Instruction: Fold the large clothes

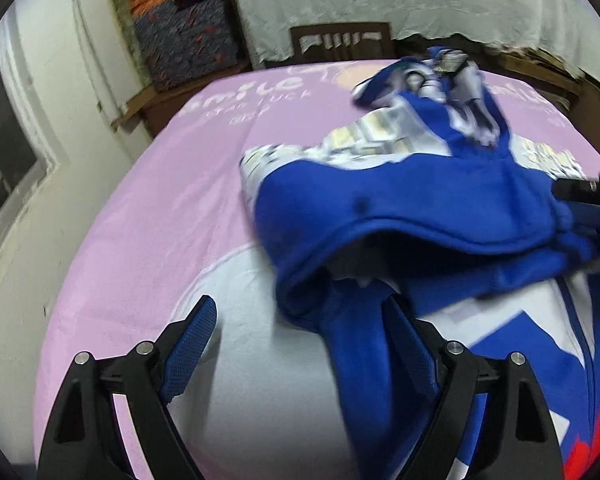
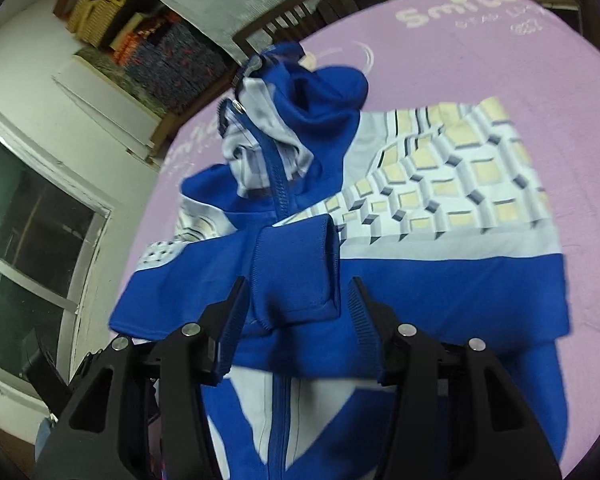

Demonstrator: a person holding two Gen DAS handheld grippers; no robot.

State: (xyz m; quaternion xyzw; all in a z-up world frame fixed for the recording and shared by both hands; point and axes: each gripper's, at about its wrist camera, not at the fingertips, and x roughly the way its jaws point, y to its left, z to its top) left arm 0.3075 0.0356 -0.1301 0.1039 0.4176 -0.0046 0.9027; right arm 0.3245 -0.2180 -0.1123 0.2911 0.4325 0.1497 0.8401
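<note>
L claw (image 1: 300,344) open, empty | blue jacket (image 1: 420,200) on pink sheet (image 1: 160,200)

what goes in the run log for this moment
task: fold jacket | left tool: open, empty | right tool: blue cuff between fingers, grip unclear | surface: pink sheet
</note>
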